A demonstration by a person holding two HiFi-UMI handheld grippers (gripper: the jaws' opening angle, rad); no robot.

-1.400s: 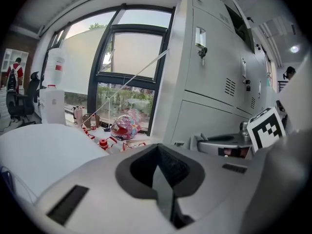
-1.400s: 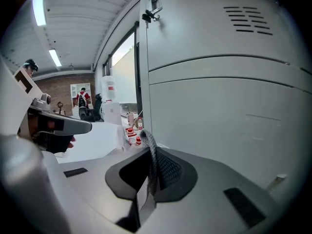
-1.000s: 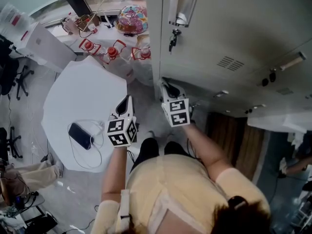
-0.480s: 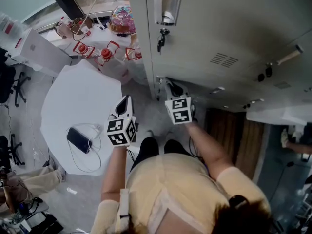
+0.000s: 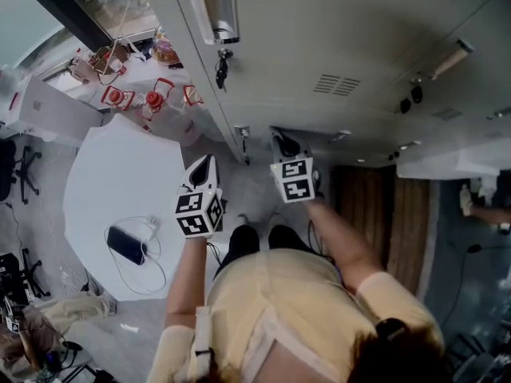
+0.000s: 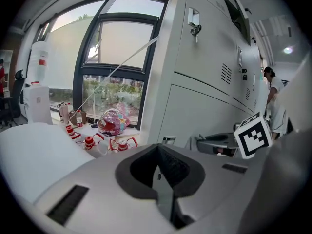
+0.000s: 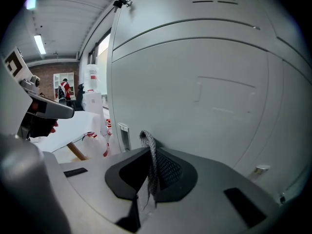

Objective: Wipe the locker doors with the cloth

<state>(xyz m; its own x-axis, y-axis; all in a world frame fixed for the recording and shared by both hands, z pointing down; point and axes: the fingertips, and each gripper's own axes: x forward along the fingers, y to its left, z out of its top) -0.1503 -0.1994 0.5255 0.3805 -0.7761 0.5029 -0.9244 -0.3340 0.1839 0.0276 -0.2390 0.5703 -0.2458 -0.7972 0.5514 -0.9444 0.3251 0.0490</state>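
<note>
Lockers: the tall grey metal locker bank [image 5: 335, 46] stands ahead of the person, filling the upper right of the head view.
Table: the round white table [image 5: 112, 174] sits left of the lockers.
Phone: the dark slab phone [image 5: 126, 244] lies on the table's near side.
Bottles: the red-capped clear bottles [image 5: 152, 100] stand behind the table, beside the lockers' left edge.
Keys: the dark key bunch [image 5: 222, 64] hangs from an upper locker door.
Left gripper [image 5: 205, 163]: by the table's right edge, left of its partner, apart from the lockers.
Right gripper [image 5: 279, 140]: close before a lower locker door.
Cloth: the speckled grey cloth strip [image 7: 149, 156] sits between the right gripper's closed jaws.
</note>
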